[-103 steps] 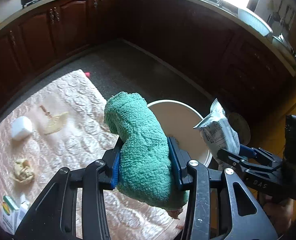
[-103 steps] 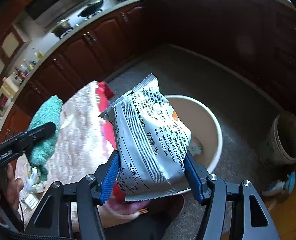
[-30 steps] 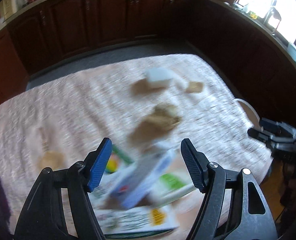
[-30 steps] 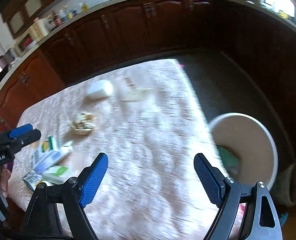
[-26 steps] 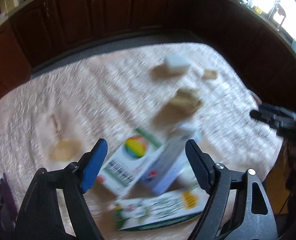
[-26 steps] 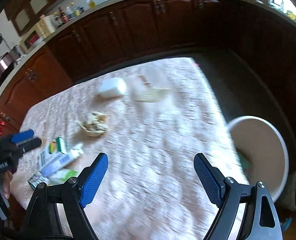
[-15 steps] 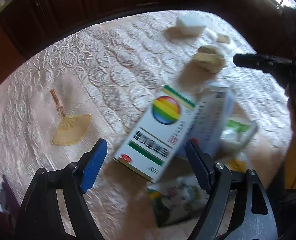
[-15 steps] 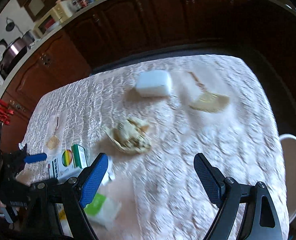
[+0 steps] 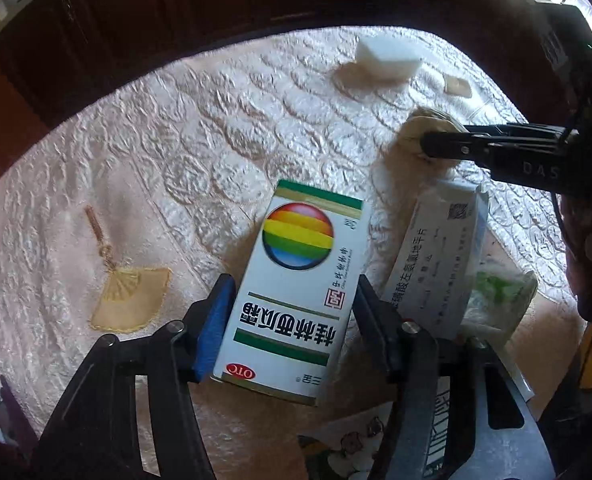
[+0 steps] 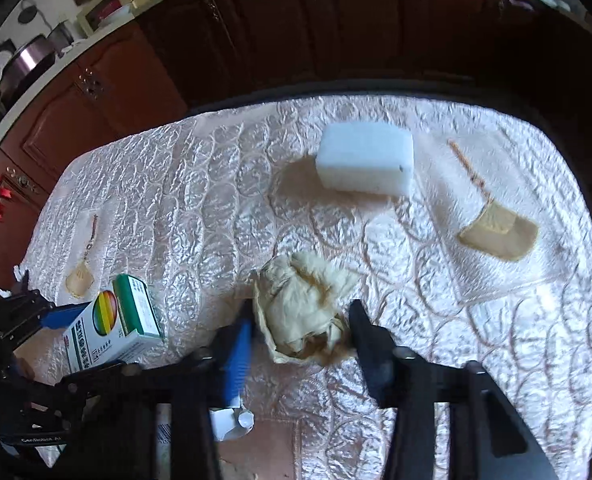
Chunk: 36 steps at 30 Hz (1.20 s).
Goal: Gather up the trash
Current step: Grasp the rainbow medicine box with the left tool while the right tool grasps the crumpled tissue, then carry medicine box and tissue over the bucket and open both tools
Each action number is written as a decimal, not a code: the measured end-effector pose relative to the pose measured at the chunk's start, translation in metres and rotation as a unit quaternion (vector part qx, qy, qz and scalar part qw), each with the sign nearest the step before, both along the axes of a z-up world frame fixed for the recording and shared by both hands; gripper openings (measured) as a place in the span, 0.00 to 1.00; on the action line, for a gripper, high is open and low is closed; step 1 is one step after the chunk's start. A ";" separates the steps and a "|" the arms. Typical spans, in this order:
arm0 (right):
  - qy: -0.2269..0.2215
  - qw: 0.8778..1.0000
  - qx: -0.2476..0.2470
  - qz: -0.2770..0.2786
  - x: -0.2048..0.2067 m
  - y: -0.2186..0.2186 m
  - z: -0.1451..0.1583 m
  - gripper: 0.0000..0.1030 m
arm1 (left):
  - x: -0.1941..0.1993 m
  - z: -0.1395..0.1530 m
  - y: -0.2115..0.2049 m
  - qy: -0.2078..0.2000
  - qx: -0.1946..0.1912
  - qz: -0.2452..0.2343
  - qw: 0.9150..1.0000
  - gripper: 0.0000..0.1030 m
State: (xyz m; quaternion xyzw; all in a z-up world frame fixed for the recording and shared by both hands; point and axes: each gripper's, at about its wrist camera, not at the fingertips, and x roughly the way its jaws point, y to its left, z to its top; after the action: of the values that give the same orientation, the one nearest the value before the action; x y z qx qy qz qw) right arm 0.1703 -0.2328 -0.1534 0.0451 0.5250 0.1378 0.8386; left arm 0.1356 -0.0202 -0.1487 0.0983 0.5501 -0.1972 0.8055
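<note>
Grippers both closing: left gripper [image 9: 291, 316] onto white rainbow-logo carton [image 9: 291, 292], right gripper [image 10: 300, 332] onto crumpled beige paper wad [image 10: 302, 312]; white foam block [image 10: 366, 160], upper centre, remains.

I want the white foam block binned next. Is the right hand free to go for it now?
Probably not yet: the right tongs have just been closing around the crumpled tissue. The white foam block lies beyond it on the tablecloth, with nothing between.
</note>
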 end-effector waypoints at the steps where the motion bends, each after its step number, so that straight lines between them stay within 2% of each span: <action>1: -0.006 1.000 0.003 0.000 -0.004 -0.002 0.003 0.30 | -0.001 0.004 0.001 -0.009 0.001 0.004 1.000 0.53; 10: -0.063 0.998 0.031 -0.006 -0.047 -0.021 0.055 0.29 | -0.014 0.062 -0.004 -0.067 -0.034 0.014 0.997 0.52; 19: -0.114 0.992 0.031 -0.037 -0.104 -0.061 0.101 0.29 | -0.028 0.100 -0.060 -0.097 -0.053 -0.013 0.994 0.52; 24: -0.126 0.989 0.033 -0.066 -0.129 -0.093 0.112 0.29 | -0.040 0.111 -0.093 -0.106 -0.061 -0.031 0.992 0.51; 36: -0.131 0.982 0.027 -0.134 -0.176 -0.167 0.115 0.29 | -0.063 0.122 -0.172 -0.119 -0.067 -0.087 0.987 0.50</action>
State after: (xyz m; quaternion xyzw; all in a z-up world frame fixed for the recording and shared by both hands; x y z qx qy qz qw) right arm -0.0060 -0.4000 -0.0384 0.1196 0.3957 0.0430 0.9095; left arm 0.0726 -0.1922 -0.0270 0.1144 0.4252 -0.2900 0.8497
